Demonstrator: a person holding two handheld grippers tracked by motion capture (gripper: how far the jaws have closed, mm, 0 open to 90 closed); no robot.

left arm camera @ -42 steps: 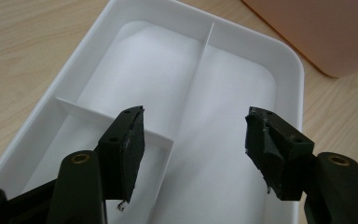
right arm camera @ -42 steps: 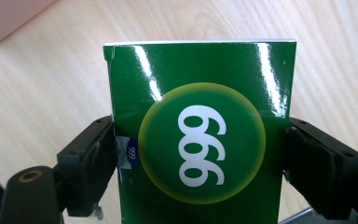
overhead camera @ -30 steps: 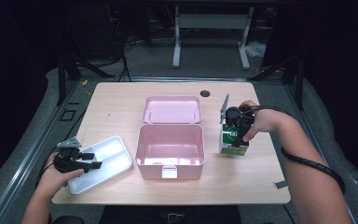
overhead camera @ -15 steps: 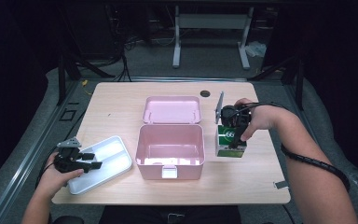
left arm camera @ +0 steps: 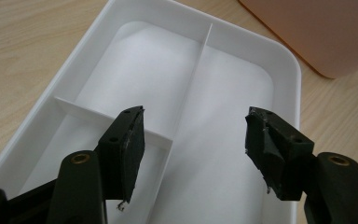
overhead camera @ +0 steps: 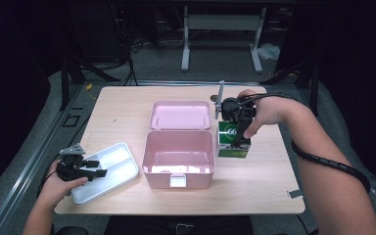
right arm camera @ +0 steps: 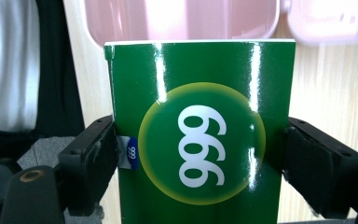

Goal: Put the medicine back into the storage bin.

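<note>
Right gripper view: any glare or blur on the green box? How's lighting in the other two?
Right gripper view: the green box is sharp, with vertical glare streaks; the pink box behind is washed out and soft. Left gripper view: the white tray is evenly lit, slightly blown; the jaws are crisp. High view: the table is bright, surroundings nearly black.

Green box (right arm camera: 198, 135) runs off the bottom edge in the right gripper view, its base unseen; pink case (left arm camera: 317, 32) is clipped at the left gripper view's top corner, white tray's (left arm camera: 279, 60) near end cut off below
</note>
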